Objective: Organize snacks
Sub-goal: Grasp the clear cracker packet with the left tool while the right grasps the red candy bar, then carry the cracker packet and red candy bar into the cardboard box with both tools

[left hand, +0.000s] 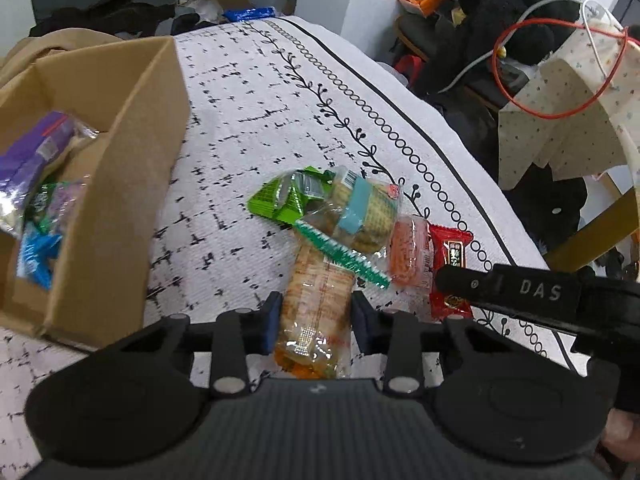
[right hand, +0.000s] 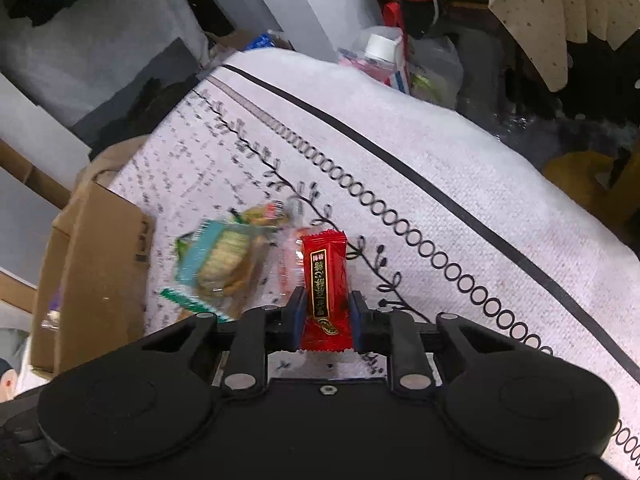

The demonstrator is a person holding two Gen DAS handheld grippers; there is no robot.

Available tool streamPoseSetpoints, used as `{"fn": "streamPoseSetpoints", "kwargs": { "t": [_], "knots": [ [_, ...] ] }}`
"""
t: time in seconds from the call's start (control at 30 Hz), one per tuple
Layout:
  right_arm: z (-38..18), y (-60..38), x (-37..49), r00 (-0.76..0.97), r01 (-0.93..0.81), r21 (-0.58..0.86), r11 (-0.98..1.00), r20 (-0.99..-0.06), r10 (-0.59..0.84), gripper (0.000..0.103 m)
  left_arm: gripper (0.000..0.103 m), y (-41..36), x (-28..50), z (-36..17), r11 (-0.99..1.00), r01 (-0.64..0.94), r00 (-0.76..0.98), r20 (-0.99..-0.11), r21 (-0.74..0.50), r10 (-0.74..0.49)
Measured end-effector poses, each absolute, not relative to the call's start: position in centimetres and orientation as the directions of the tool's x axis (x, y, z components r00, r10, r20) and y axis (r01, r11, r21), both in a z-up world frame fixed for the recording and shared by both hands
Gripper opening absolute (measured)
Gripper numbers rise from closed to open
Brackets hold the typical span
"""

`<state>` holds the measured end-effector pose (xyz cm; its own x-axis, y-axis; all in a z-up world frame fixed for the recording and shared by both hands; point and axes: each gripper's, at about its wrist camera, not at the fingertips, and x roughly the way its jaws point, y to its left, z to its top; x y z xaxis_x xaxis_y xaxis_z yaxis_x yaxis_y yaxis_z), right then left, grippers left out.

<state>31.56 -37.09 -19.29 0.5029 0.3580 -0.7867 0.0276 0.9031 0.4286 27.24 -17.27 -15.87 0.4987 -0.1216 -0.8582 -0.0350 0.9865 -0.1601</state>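
My left gripper (left hand: 314, 312) has its blue-padded fingers (left hand: 271, 320) pressed against both sides of a long cracker sleeve (left hand: 316, 304), a clear crinkly wrapper with orange print over a stack of pale, bumpy biscuits. The sleeve lies flat on the tablecloth (left hand: 256, 92), a white woven fabric with black dashes, a vine border and a chain of rings. Its far end runs under a clear bag of round crackers (left hand: 360, 212) with a teal band and a green serrated seal strip. A glossy green pouch (left hand: 280, 196) touches that bag on the left; a soft orange packet (left hand: 410, 254) lies just beside it on the right.

My right gripper (right hand: 327, 316) is clamped on a small red foil candy (right hand: 325, 280), shiny, with zigzag-cut ends and a dark label with gold characters. The candy stands upright between the pads, clear of the cloth. In the left view, the right gripper reaches in from the right edge, low over the cloth.

A plain brown cardboard box (left hand: 120, 200) sits open at my left, with purple, blue and green wrappers inside.
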Motion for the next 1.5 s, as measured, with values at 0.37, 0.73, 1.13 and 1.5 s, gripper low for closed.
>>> {"fn": "streamPoseSetpoints", "kwargs": {
  "t": [0.37, 0.73, 1.13, 1.5],
  "knots": [
    [-16.4, -37.0, 30.2, 0.552, -0.031, 0.493, 0.870, -0.717, 0.426, 0.022, 0.034, -16.3, 25.3, -11.6, 0.987, -0.061, 0.569, -0.817, -0.148, -0.087],
    [-13.4, -35.2, 29.5, 0.582, -0.111, 0.547, 0.830, -0.641, 0.500, 0.022, 0.034, -14.2, 23.7, -7.4, 0.986, -0.097, 0.643, -0.764, -0.137, -0.043],
    [-11.6, -31.5, 29.1, 0.568, -0.187, 0.559, 0.808, -0.609, 0.553, 0.022, 0.034, -9.9, 22.3, -4.9, 0.978, -0.164, 0.680, -0.733, -0.130, 0.017],
    [-10.3, -28.2, 28.4, 0.573, -0.247, 0.540, 0.805, -0.588, 0.570, 0.022, 0.034, -4.2, 22.1, -4.2, 0.951, -0.278, 0.683, -0.724, -0.138, 0.095]
  ]
}}
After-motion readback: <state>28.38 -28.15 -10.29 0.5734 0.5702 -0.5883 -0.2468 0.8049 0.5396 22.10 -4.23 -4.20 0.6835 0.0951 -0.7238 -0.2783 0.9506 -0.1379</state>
